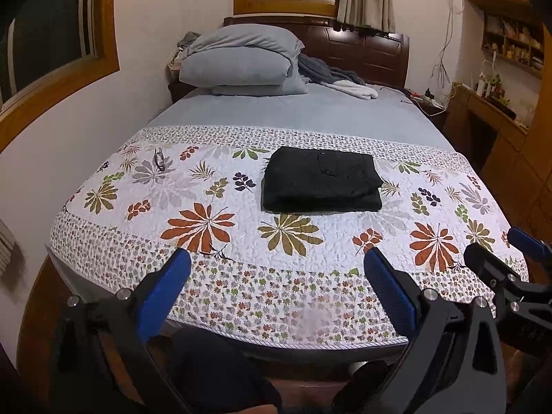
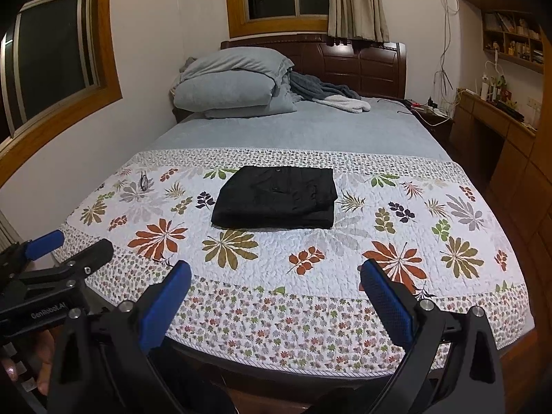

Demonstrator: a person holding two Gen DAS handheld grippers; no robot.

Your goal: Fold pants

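Black pants (image 1: 322,180) (image 2: 276,197) lie folded into a neat rectangular stack on the floral quilt (image 1: 241,241) (image 2: 310,258), in the middle of the bed. My left gripper (image 1: 277,262) hovers open at the foot edge of the bed, well short of the pants, with nothing between its blue pads. My right gripper (image 2: 276,274) is likewise open and empty, held back at the foot edge. Each gripper shows at the side of the other's view: the right one (image 1: 500,245) and the left one (image 2: 76,241).
A pair of glasses (image 1: 159,159) (image 2: 144,181) lies on the quilt's left part. Grey pillows (image 1: 241,62) and a crumpled blanket (image 1: 331,76) sit at the headboard. A wall runs along the bed's left side; wooden desk and drawers (image 2: 500,138) stand to the right.
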